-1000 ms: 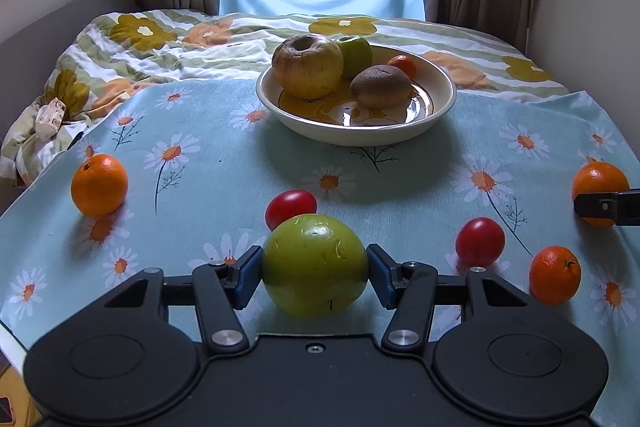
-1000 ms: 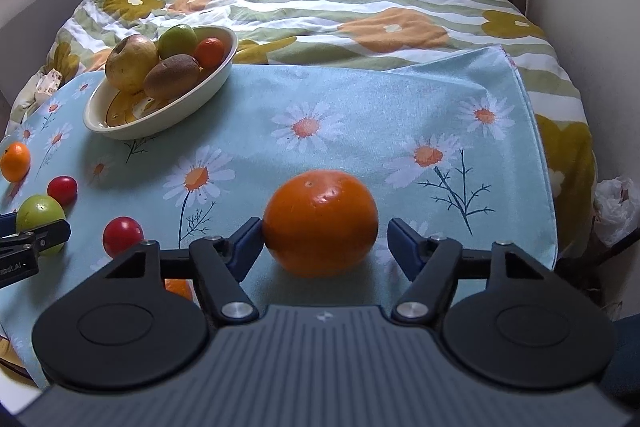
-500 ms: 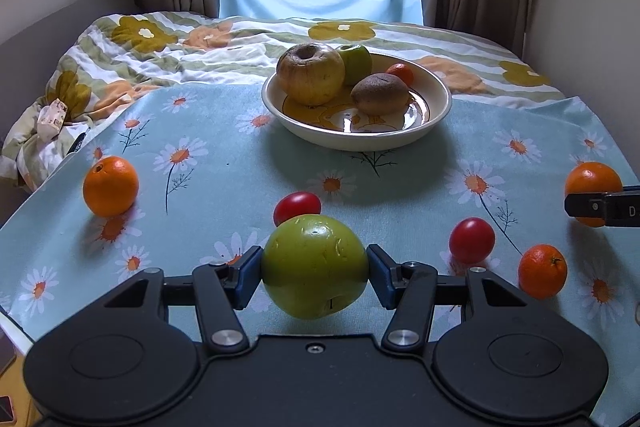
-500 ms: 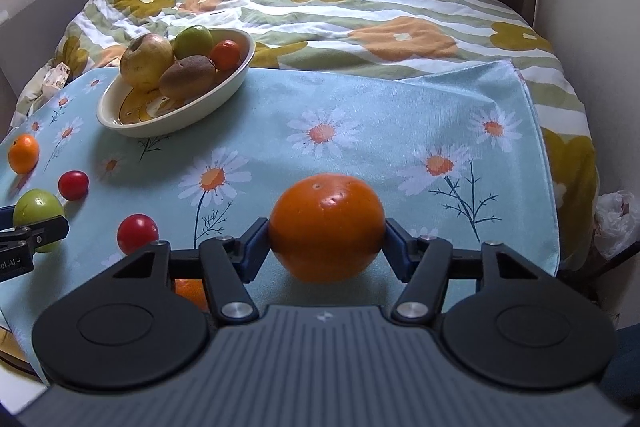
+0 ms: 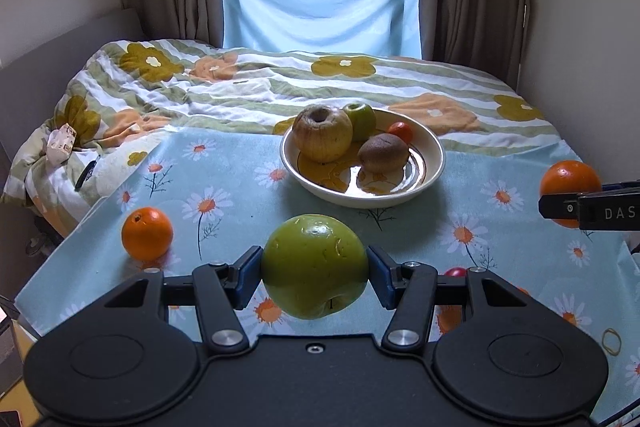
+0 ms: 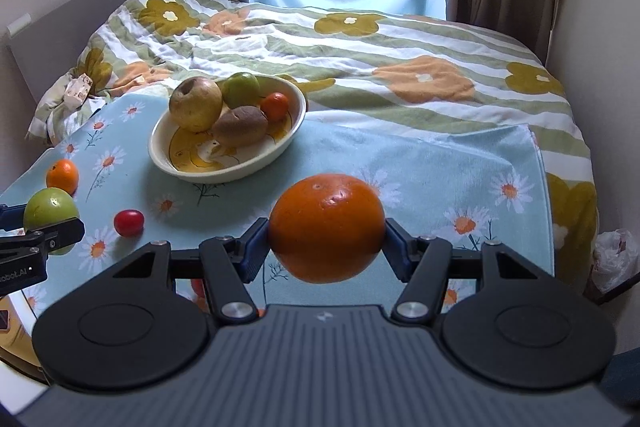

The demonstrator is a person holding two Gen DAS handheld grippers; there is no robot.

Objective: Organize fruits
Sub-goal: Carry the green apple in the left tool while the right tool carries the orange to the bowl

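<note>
Left gripper [image 5: 315, 269] pinches waxy, dented green apple [image 5: 315, 266], right gripper [image 6: 326, 233] clamps dimpled orange [image 6: 327, 228]; glossy bowl [image 6: 276, 151] mid-frame w/ bare cloth around.

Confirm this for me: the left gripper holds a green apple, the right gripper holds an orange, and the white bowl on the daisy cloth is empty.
Not quite. The bowl is not empty: the right wrist view shows a yellowish apple, a small green apple, a kiwi and a small orange-red fruit in it. The rest holds: the left gripper holds the green apple, the right gripper the orange.
</note>
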